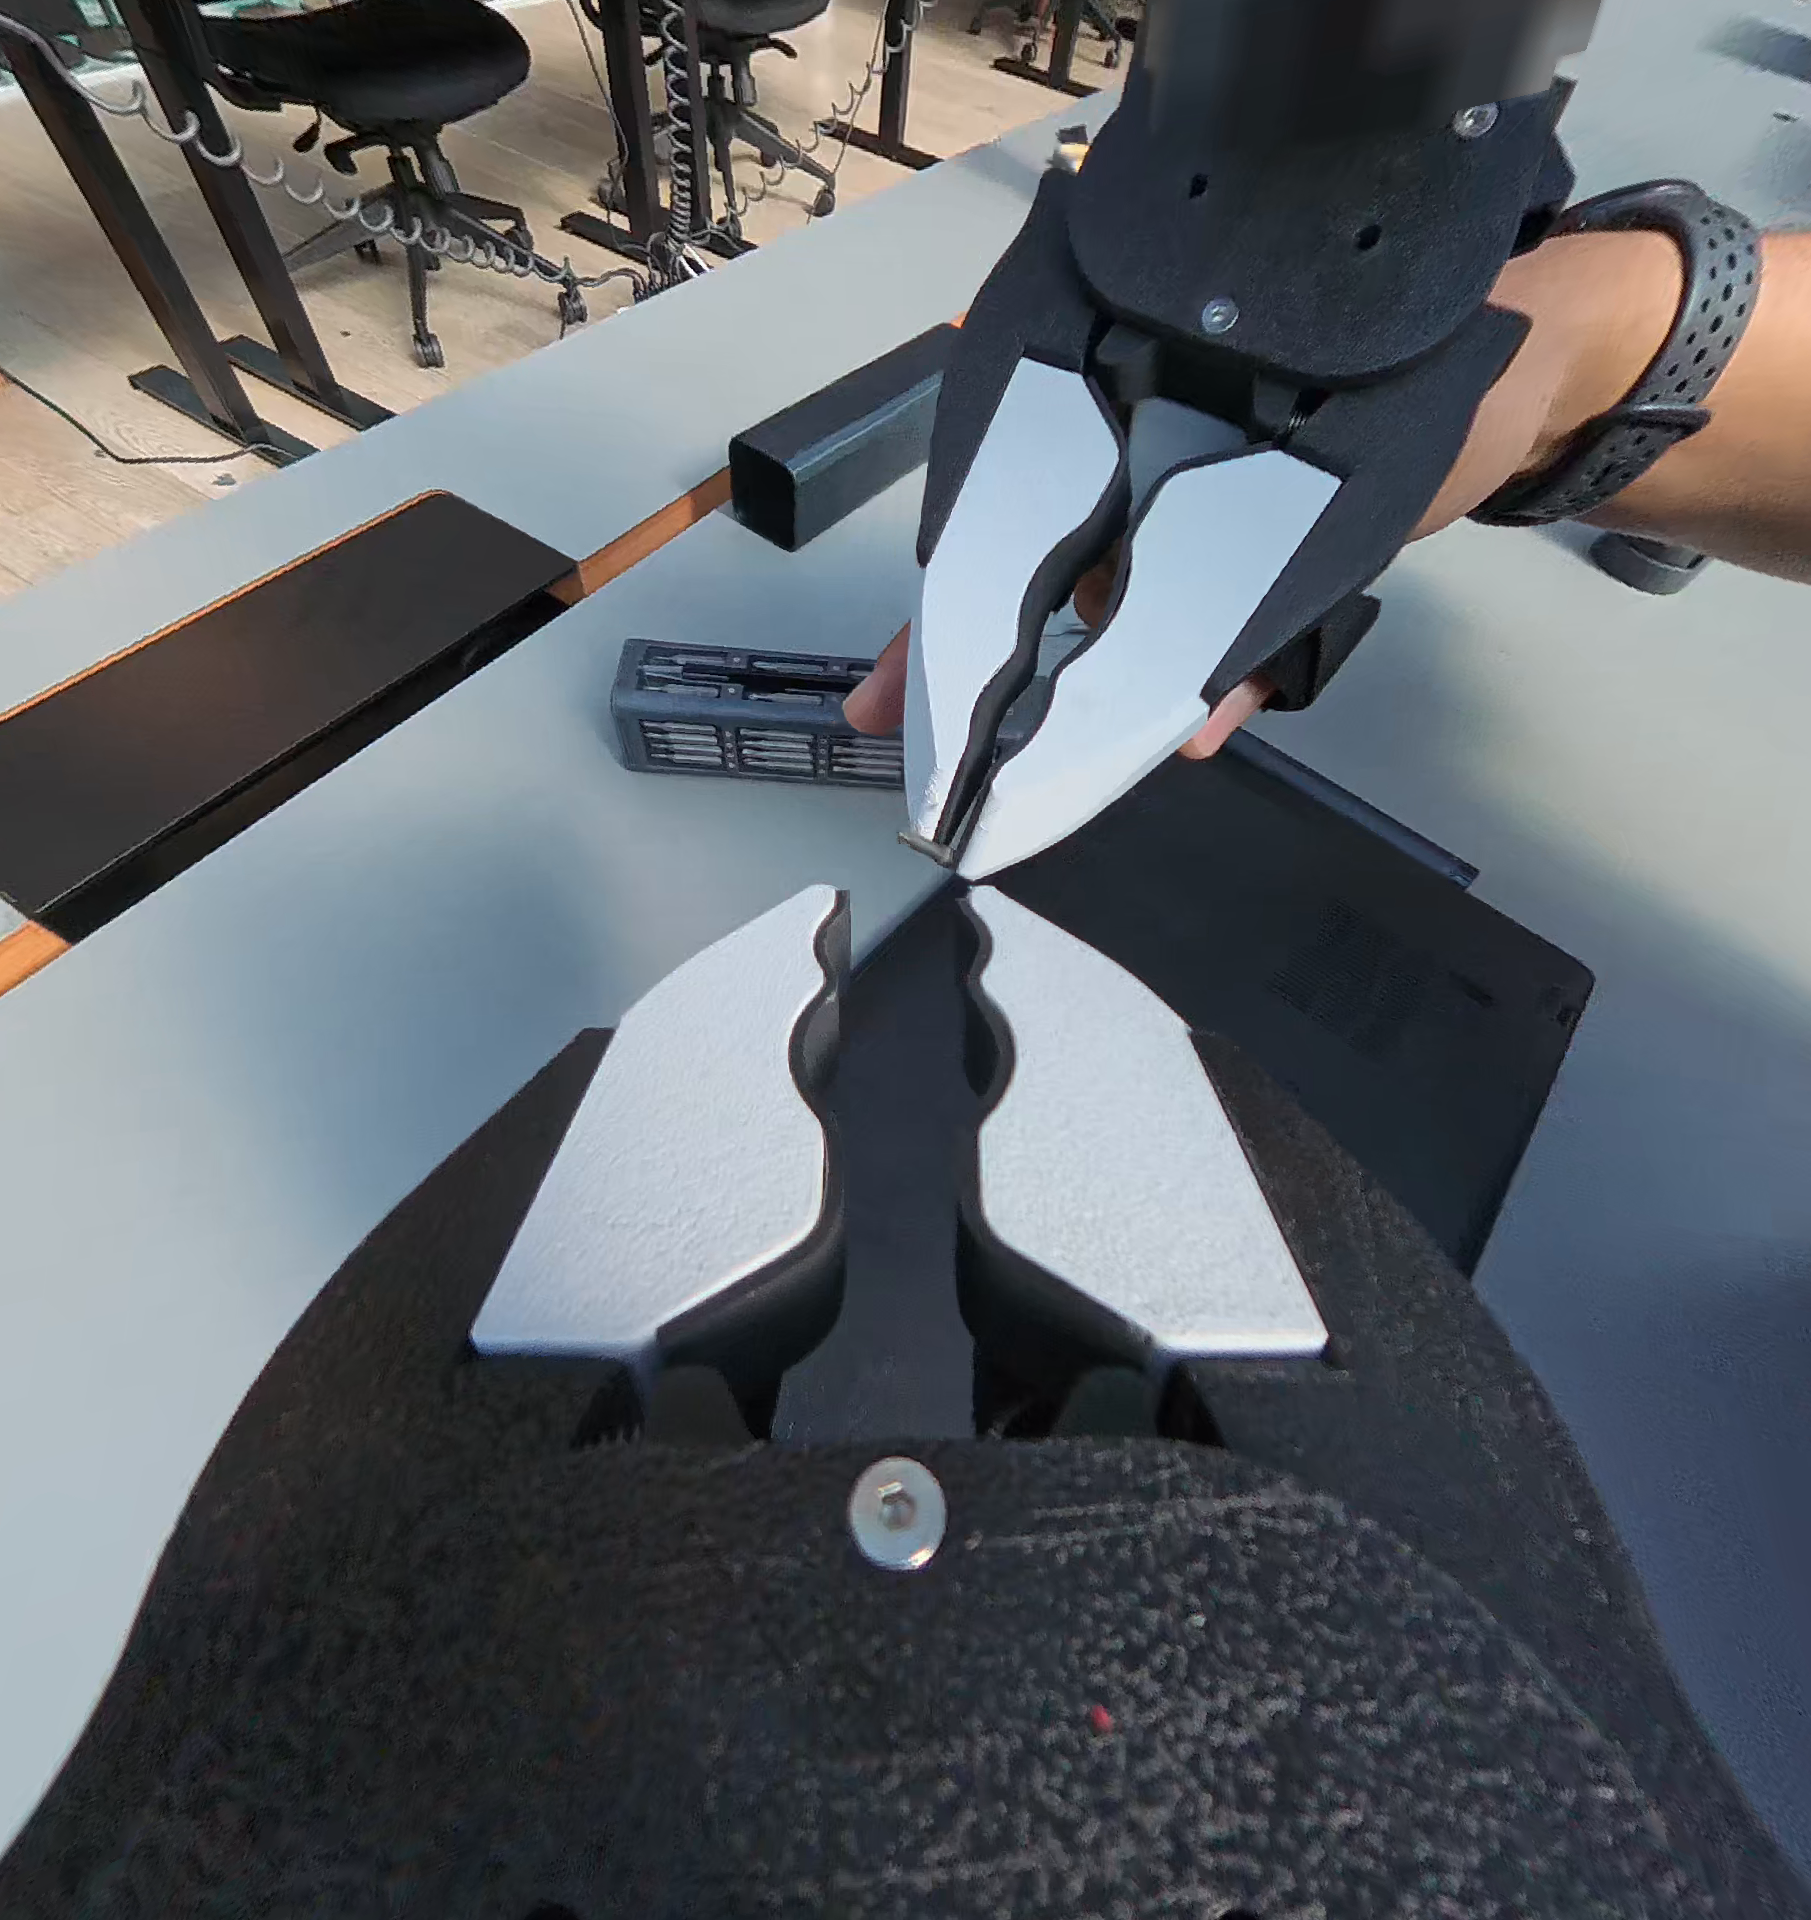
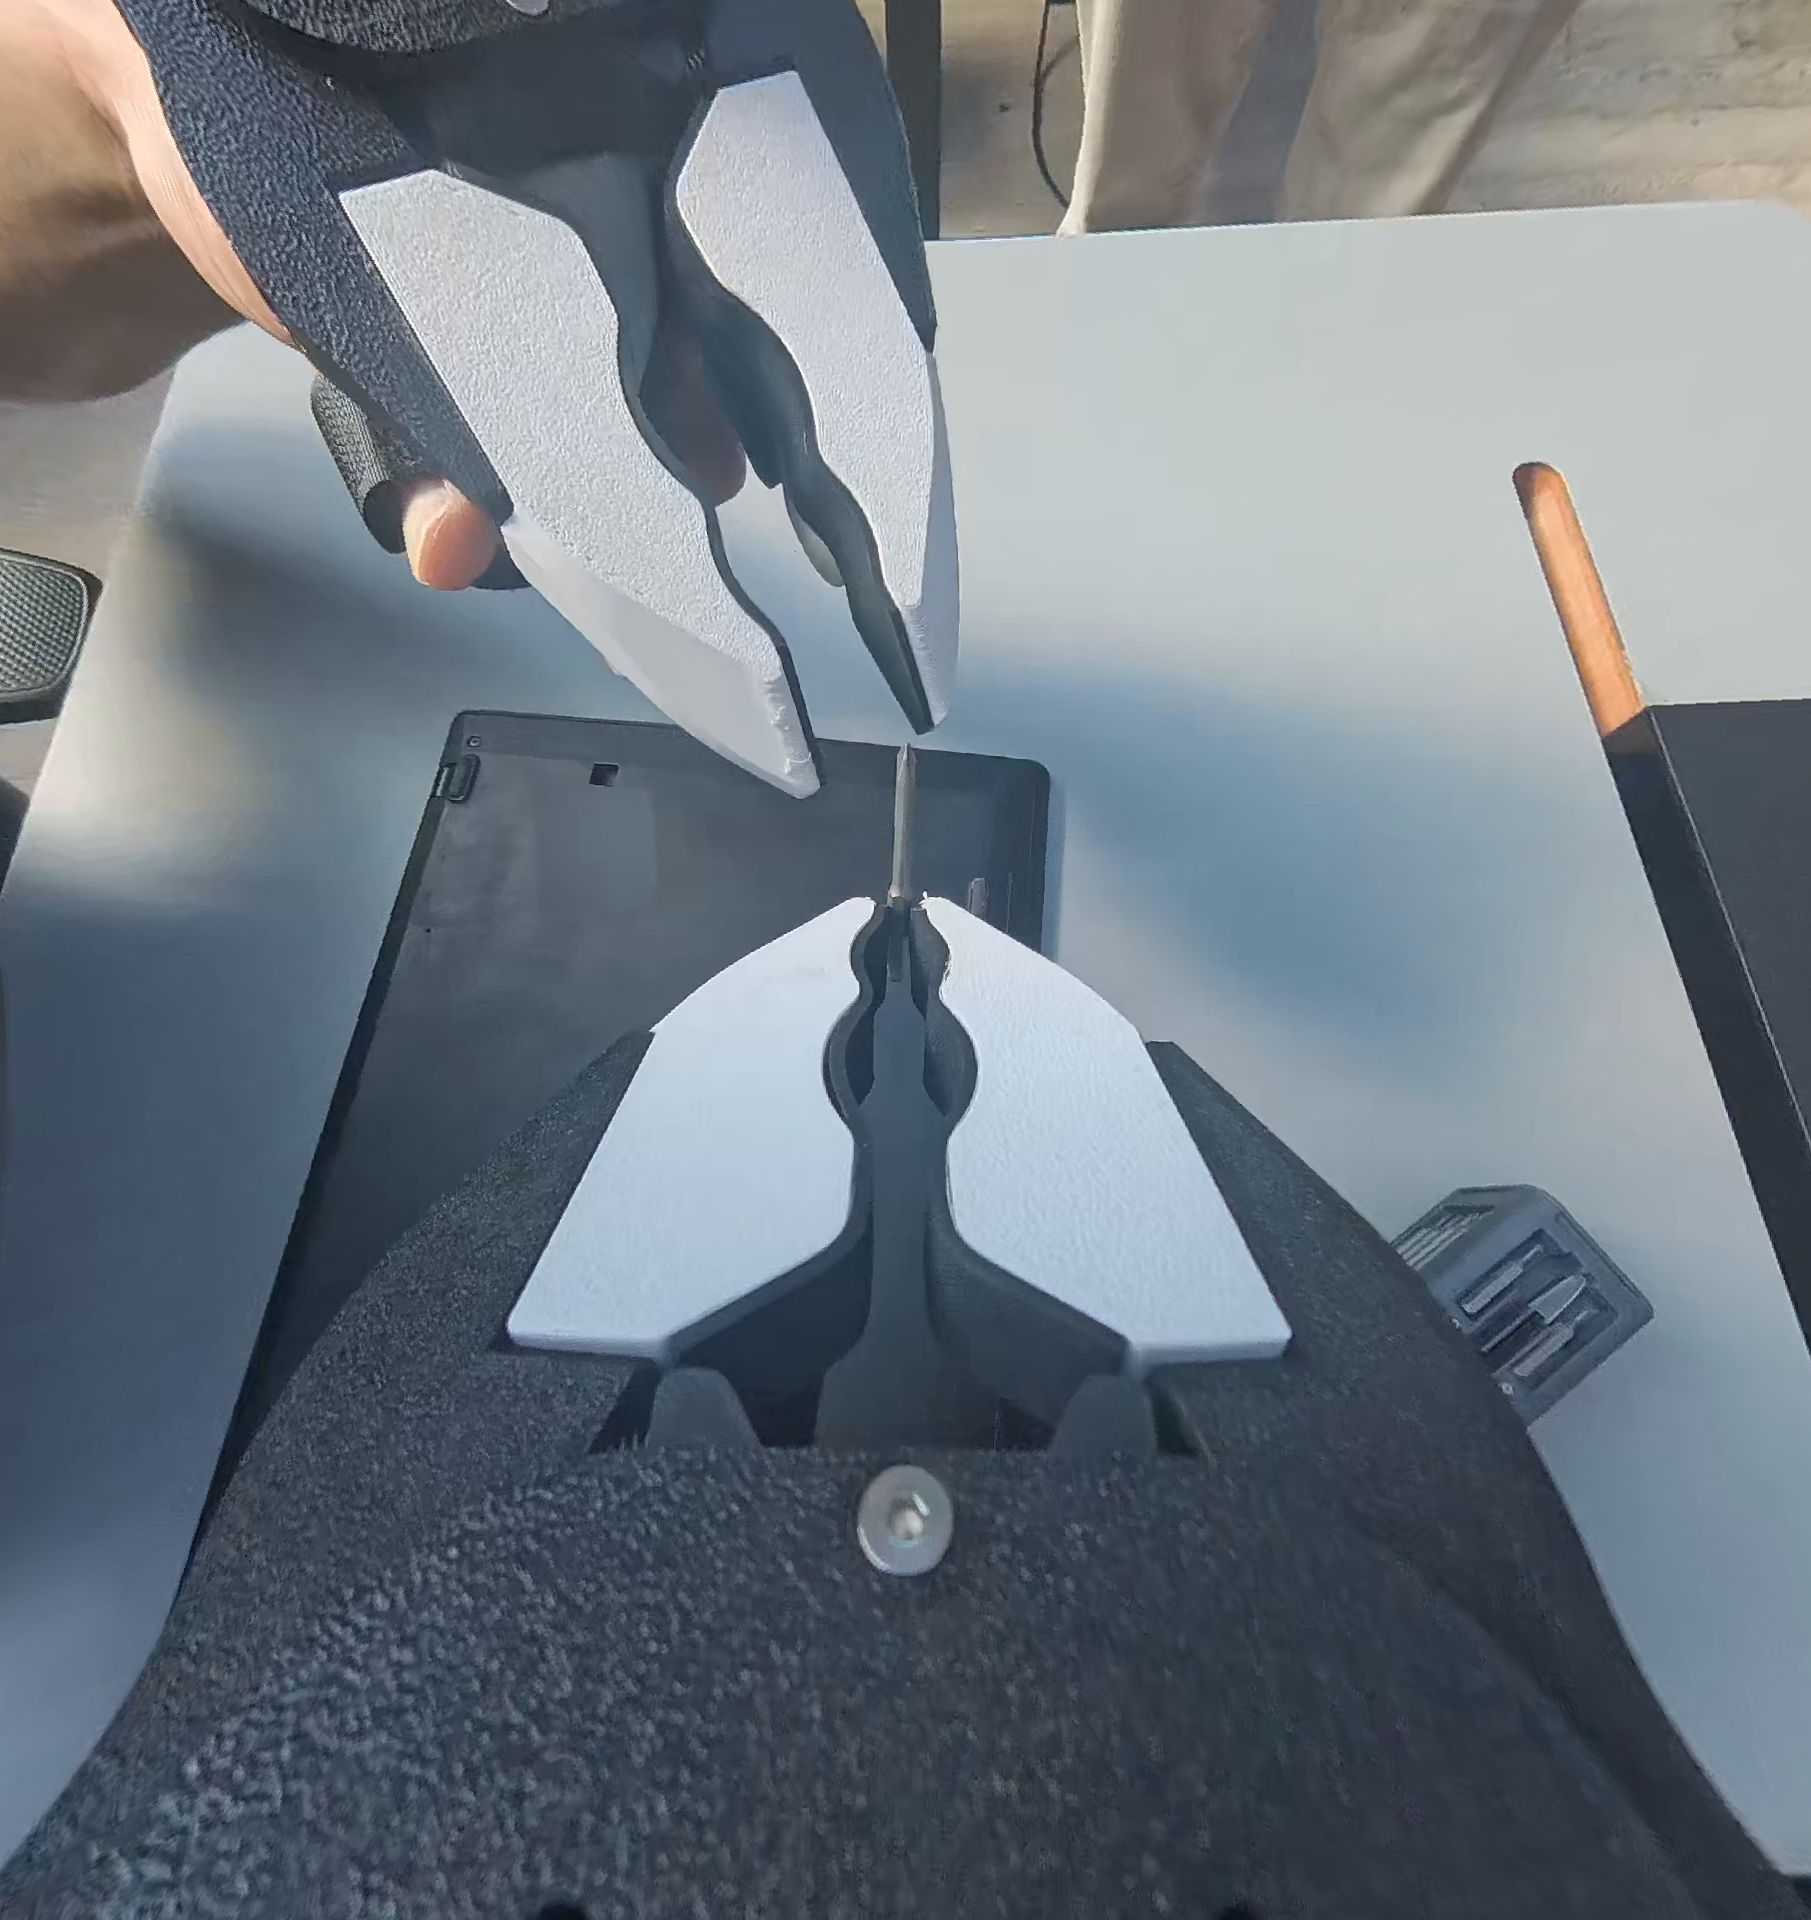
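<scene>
My right gripper [image 2: 899, 906] is shut on a thin metal screwdriver bit [image 2: 902, 821] that sticks out past its tips. It hovers over the underside of a black laptop [image 2: 672, 883] lying on the grey table [image 2: 1348, 727]. My left gripper [image 2: 865, 750] is open and faces it, its fingertips on either side of the bit's point; I cannot tell whether they touch it. In the left wrist view my left gripper [image 1: 906, 904] is open and empty, just below the right gripper [image 1: 945, 850] and the bit [image 1: 922, 846], above the laptop's [image 1: 1296, 987] corner.
A dark grey bit-set case [image 1: 745, 717] lies beyond the grippers and shows at the right in the right wrist view [image 2: 1524, 1299]. A black square tube [image 1: 828, 468] and a black panel [image 1: 257, 675] lie on the table. Office chairs [image 1: 413, 104] and a person's legs [image 2: 1296, 104] are beyond it. Less than 4 cm separates the two grippers' tips.
</scene>
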Tool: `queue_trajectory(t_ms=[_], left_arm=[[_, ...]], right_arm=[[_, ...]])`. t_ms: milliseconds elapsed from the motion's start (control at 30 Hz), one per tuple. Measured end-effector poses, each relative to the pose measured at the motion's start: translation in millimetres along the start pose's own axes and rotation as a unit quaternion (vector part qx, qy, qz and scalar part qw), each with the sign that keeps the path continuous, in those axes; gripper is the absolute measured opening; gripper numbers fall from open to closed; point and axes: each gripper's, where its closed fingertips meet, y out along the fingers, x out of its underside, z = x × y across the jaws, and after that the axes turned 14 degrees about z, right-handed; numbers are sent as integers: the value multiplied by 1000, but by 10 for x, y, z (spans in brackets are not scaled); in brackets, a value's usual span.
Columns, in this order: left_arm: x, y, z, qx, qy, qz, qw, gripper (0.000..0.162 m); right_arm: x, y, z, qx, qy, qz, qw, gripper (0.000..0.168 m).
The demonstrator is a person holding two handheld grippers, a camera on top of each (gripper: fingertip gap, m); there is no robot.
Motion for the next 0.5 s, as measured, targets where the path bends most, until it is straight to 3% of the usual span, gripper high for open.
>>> queue_trajectory(t_ms=[167, 300, 500], left_arm=[[56, 102, 325, 25, 39, -62, 997, 20], [101, 151, 443, 27, 67, -110, 991, 15], [71, 206, 672, 62, 33, -141, 988, 13]], right_arm=[[132, -220, -128, 31, -97, -83, 991, 4], [175, -385, -198, 45, -197, -159, 967, 4], [118, -465, -285, 60, -300, -176, 936, 4]])
